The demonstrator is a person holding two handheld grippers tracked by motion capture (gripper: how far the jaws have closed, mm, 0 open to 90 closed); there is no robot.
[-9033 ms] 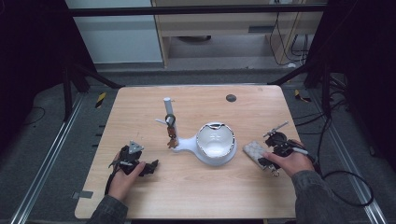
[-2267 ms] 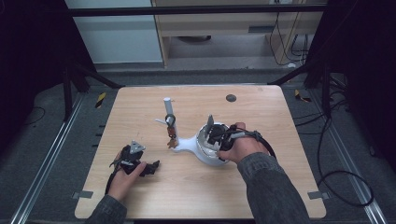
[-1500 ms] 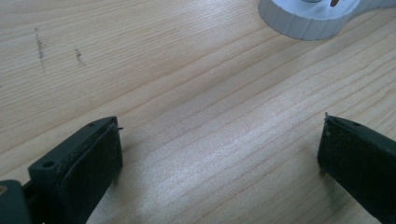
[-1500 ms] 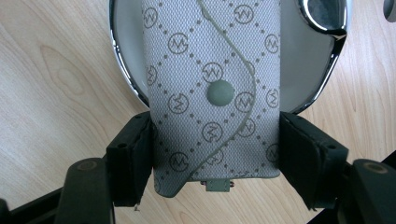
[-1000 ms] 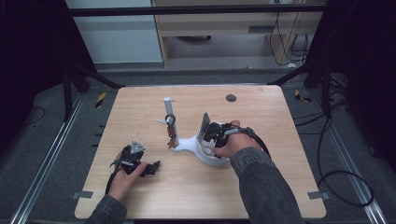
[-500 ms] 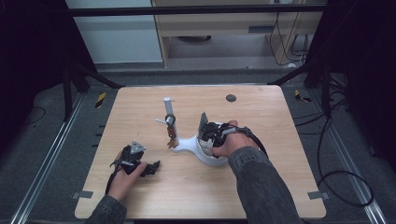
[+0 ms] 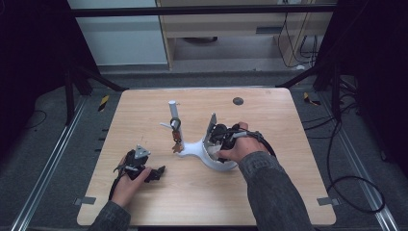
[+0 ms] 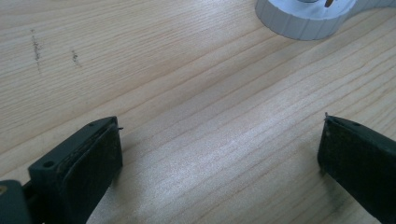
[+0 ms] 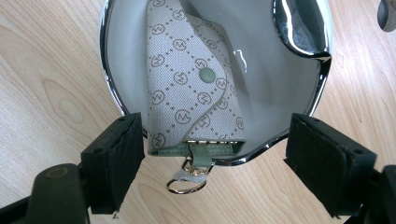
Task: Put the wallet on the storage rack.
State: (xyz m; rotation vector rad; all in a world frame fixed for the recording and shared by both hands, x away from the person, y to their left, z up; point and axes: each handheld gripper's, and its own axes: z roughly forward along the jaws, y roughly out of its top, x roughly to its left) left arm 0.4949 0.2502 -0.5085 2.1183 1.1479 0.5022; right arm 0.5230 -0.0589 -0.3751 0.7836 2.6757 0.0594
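Now the right gripper (image 9: 212, 163) is hovering with jaws spread over the patterned pouch (image 9: 191, 84) lying in the white bowl (image 9: 275, 93); the left gripper (image 8: 219, 158) is resting, jaws wide apart.

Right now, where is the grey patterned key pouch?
In the right gripper view, the key pouch lies inside the white bowl, its ring end over the near rim, between the open right hand-held gripper jaws.

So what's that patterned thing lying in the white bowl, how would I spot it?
Find the wooden table, then the white bowl near its middle. Leaning over the bowl's rim is a small grey fabric pouch. A monogram diamond print, green snap button and metal ring set it apart.
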